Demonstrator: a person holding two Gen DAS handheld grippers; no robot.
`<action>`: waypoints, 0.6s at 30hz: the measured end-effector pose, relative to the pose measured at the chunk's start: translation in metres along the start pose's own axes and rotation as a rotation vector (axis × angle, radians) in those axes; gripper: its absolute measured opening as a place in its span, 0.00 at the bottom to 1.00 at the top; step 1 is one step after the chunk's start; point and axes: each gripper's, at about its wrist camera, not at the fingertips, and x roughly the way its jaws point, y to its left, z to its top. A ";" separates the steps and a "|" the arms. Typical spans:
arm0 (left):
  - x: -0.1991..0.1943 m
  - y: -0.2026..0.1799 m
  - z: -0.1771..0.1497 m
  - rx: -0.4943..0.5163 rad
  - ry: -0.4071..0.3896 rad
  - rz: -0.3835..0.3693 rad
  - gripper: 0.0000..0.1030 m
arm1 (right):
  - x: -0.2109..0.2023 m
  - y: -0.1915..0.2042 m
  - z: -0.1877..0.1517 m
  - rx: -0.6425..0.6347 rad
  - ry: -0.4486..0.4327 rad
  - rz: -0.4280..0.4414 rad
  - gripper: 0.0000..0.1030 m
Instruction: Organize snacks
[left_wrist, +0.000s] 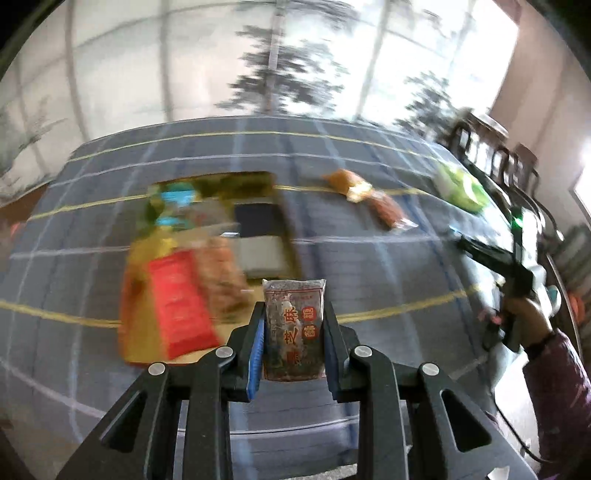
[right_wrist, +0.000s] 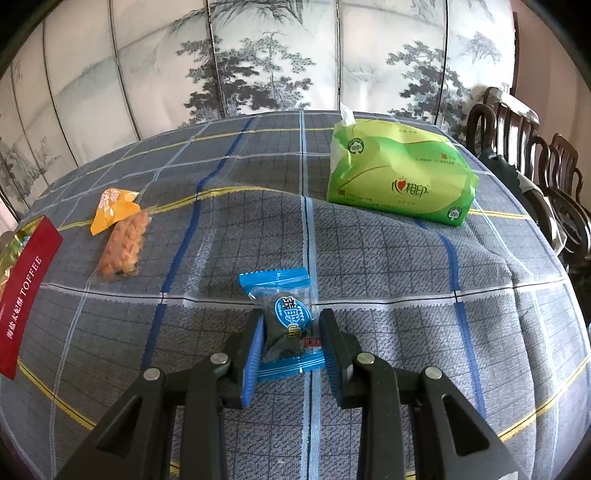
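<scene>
My left gripper (left_wrist: 293, 332) is shut on a dark brown sesame snack packet (left_wrist: 293, 328) with red characters and holds it above the table, just right of a gold box (left_wrist: 207, 258) that holds several snacks, among them a red packet (left_wrist: 177, 299). My right gripper (right_wrist: 291, 339) has its jaws on either side of a blue snack packet (right_wrist: 286, 321) lying on the tablecloth; the pads (right_wrist: 255, 350) touch its sides. An orange packet (right_wrist: 112, 210) and a clear packet of golden snacks (right_wrist: 123, 245) lie to the left. The right gripper also shows in the left wrist view (left_wrist: 491, 254).
A green tissue pack (right_wrist: 399, 177) lies at the far right of the plaid-covered table (right_wrist: 369, 266). A red toffee box edge (right_wrist: 26, 291) is at the left. Dark wooden chairs (right_wrist: 535, 166) stand to the right. A painted screen (right_wrist: 258, 55) is behind.
</scene>
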 end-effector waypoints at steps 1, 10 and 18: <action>-0.002 0.011 0.001 -0.019 -0.005 0.020 0.23 | 0.000 0.001 0.000 -0.002 0.000 -0.002 0.29; 0.001 0.059 0.010 -0.063 -0.027 0.095 0.23 | -0.001 0.001 0.000 -0.009 0.002 -0.012 0.29; 0.023 0.050 0.009 -0.021 0.014 0.062 0.23 | -0.001 0.002 0.000 -0.017 0.003 -0.021 0.29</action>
